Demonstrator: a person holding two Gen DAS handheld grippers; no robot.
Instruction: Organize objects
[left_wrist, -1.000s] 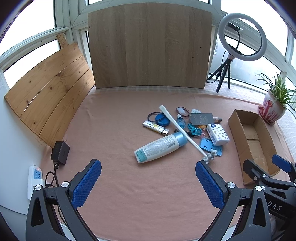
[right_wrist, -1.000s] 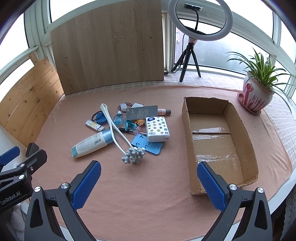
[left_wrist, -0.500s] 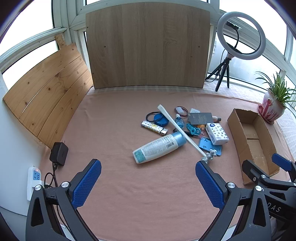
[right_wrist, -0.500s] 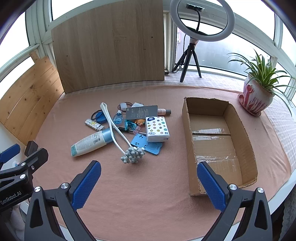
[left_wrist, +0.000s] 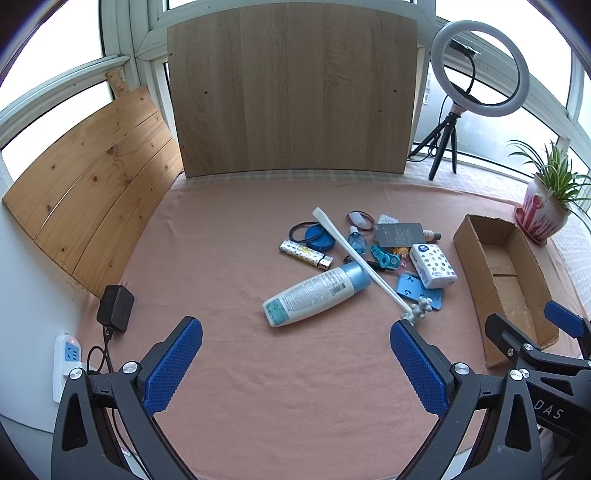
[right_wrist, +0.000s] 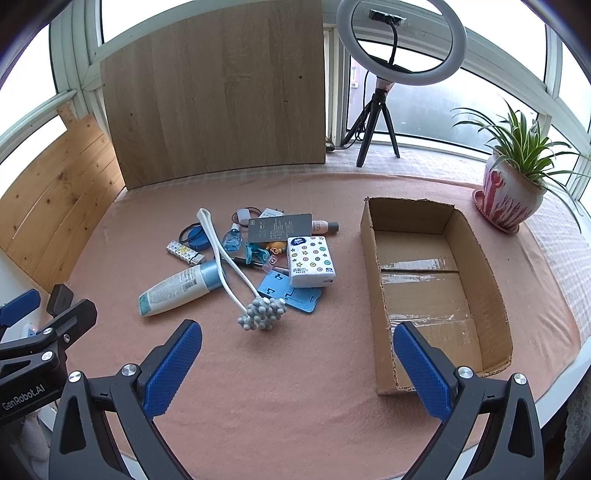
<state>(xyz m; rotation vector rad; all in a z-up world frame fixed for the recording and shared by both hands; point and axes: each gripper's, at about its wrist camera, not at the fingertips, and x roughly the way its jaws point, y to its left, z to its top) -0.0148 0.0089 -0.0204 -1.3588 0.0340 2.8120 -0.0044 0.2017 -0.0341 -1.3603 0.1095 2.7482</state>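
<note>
Left wrist view first: we see our left claw (left_wrist: 295, 369) spread wide and holding nothing, hovering above the pink-covered table (left_wrist: 229, 236). Ahead of it, between the lines of its two blue pads, lies the white bottle (left_wrist: 316, 293) on its side — long axis running from lower left to upper right, blue cap pointing away toward the pile of small things. Across the cap rests a long white massage stick (left_wrist: 364, 264), its flat handle end far from us and its knobbed grey head just beyond the right-hand pad (left_wrist: 415, 369). Near the stick sit a patterned tissue pack (left_wrist: 434, 264), a dark card (left_wrist: 399, 234), a blue round tin (left_wrist: 319, 238) and a patterned lighter (left_wrist: 304, 253).

From the right wrist we find the right claw (right_wrist: 297, 369) equally wide and empty. The cardboard box (right_wrist: 373, 295) stands open ahead to its right, long axis pointing away from us; the pile is ahead to its left, apart from the box. A potted plant (right_wrist: 511, 184) and a ring light (right_wrist: 400, 40) stand at the far edge.
</note>
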